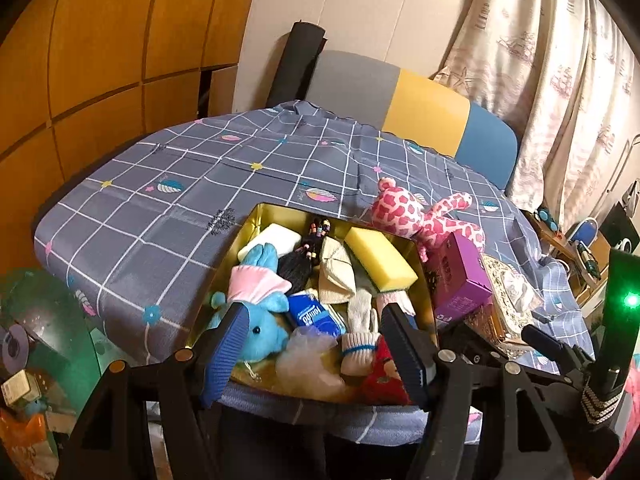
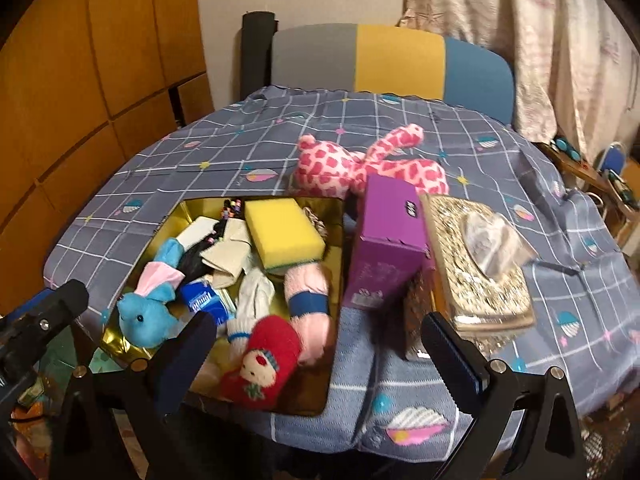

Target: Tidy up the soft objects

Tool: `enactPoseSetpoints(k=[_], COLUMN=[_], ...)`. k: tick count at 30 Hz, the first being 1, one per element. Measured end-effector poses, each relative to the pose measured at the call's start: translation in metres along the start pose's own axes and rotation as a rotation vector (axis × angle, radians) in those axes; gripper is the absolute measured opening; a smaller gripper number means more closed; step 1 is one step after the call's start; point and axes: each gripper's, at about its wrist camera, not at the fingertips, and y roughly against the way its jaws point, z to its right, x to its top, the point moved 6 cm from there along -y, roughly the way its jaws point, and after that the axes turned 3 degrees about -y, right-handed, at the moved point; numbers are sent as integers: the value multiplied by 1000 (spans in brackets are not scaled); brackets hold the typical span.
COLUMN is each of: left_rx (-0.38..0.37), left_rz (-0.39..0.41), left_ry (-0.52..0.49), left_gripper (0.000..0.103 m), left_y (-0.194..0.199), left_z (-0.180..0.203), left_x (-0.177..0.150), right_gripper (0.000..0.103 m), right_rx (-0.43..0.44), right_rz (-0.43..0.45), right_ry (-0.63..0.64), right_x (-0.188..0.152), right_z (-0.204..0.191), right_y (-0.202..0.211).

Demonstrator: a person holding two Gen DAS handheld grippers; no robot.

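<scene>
A checked grey-blue tablecloth (image 2: pixel 248 152) covers the table, bearing a gold tin (image 2: pixel 332 216), pink plush (image 2: pixel 360 168), purple box (image 2: pixel 384 248) and tissue box (image 2: pixel 480 280).

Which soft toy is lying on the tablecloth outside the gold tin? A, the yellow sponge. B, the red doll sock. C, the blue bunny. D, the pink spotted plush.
D: the pink spotted plush lies on the tablecloth beyond the gold tin; the others sit inside it.

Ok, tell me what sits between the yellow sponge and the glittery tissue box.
The purple box stands between the yellow sponge and the glittery tissue box, leaning against the tissue box; the right wrist view shows it best.
</scene>
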Motion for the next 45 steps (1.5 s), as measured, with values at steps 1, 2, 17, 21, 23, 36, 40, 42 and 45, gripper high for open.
enactPoseSetpoints(k=[1,2,17,21,23,36,40,42,45], left_rx=[-4,-10,49,60,68,136,160,141,140], left_rz=[-2,-3,-6,-23,-24,-32,-33,-55,-54], left_ry=[3,4,-14,-6,-5,-32,-49,-52,-55], left_gripper=[70,70,70,70,70,70,70,70,70], left_y=[2,2,14,12,12,11,12,11,12], left_z=[0,-1,-2,-2,-3,-7,-6,-3,-3], left_x=[-2,-3,-16,-20,-21,-22,-23,-25,-25], right_gripper=[103,103,103,103,103,103,103,103,103], right_rx=[-2,-3,-4,-23,-24,-13,-13,-11,-11], right_rz=[-1,-3,-54,-45,-37,-37,-32,-33,-34], right_ry=[-5,-12,-7,-11,-21,-19,-20,-20,-21], right_x=[-2,-5,-29,-29,-28,-30,-29,-29,-29], right_z=[0,1,-2,1,3,-1,-2,-2,-2], right_y=[1,3,10,11,13,14,16,16,16])
